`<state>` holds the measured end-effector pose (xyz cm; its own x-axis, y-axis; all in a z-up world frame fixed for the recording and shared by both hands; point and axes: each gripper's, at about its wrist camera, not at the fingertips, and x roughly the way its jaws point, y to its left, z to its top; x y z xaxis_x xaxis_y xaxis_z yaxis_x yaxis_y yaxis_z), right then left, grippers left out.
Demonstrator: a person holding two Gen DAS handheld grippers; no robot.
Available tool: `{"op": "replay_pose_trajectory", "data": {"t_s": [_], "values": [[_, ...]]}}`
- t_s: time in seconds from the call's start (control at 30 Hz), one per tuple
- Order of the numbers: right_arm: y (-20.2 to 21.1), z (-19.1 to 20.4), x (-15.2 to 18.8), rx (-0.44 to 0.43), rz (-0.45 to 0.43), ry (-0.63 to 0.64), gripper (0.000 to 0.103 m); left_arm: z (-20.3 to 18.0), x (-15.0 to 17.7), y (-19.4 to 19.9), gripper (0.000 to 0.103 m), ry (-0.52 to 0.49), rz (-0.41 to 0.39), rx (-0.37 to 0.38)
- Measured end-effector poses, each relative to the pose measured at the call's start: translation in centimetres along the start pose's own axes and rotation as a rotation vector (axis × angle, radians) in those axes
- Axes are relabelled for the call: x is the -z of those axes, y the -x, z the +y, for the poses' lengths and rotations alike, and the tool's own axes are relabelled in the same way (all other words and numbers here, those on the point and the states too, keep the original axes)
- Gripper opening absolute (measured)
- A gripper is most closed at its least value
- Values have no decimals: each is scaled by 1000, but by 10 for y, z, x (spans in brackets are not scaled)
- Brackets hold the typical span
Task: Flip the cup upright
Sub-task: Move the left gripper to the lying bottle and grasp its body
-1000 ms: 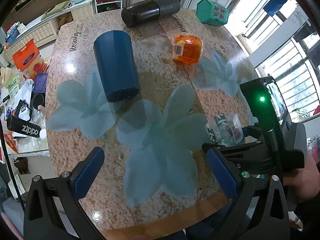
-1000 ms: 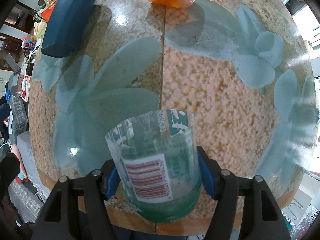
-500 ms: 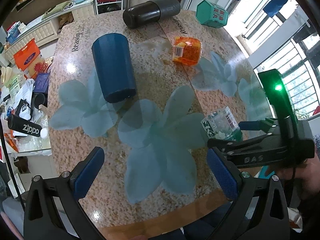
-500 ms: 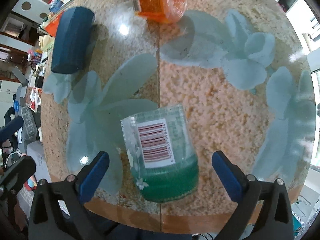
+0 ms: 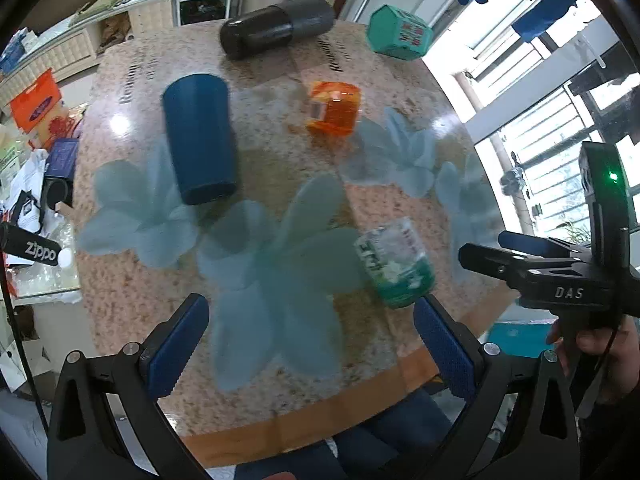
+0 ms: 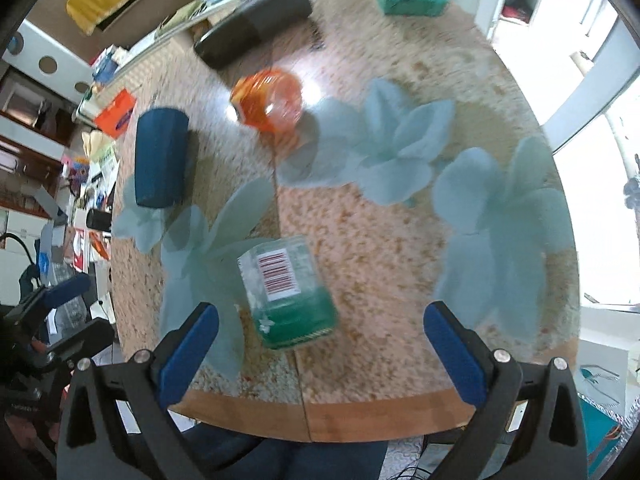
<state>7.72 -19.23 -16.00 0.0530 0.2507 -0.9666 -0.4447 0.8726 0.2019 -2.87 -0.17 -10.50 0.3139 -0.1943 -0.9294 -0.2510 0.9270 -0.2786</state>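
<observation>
Blue pads of the right gripper (image 6: 320,344) stand wide apart with nothing between them; the clear cup (image 6: 286,292) sits on the table (image 6: 380,248) just beyond the gap, nearer the left pad and touching neither. Its long axis runs away from the camera and leans a little leftward, green end closest to the fingers and paler end farther off; whether that green end is base or mouth cannot be told. A white barcode label with red bars faces up on its wall, above a green band.

From the left wrist view the left gripper (image 5: 312,344) is likewise spread wide and empty, and the same cup (image 5: 394,264) lies just past its right pad, near the table's front edge. The right gripper's black body (image 5: 560,276) hangs beside the table, clear of the cup.

Farther out lie a dark blue cup (image 5: 198,138) on its side, an orange cup (image 6: 268,100), a black cylinder (image 5: 276,26) and a green box (image 5: 400,32).
</observation>
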Motion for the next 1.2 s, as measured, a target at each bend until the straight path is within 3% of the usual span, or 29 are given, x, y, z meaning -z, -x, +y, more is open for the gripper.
{"op": "replay_pose_trajectory", "data": {"t_s": [0.33,0.57,0.9,1.2], "values": [[15,-37,-5,-32,18,-18,103,-48,-22,-40,103,48,85,27],[17,-73,-14,-72,66,19,103,-69,-26,-88,103,162,168,6],[10,-111,-29,-89,114,96,103,-60,-32,-137,103,414,223,-57],[3,-128,-41,-125,131,112,103,-54,-34,-163,103,511,264,-84]]}}
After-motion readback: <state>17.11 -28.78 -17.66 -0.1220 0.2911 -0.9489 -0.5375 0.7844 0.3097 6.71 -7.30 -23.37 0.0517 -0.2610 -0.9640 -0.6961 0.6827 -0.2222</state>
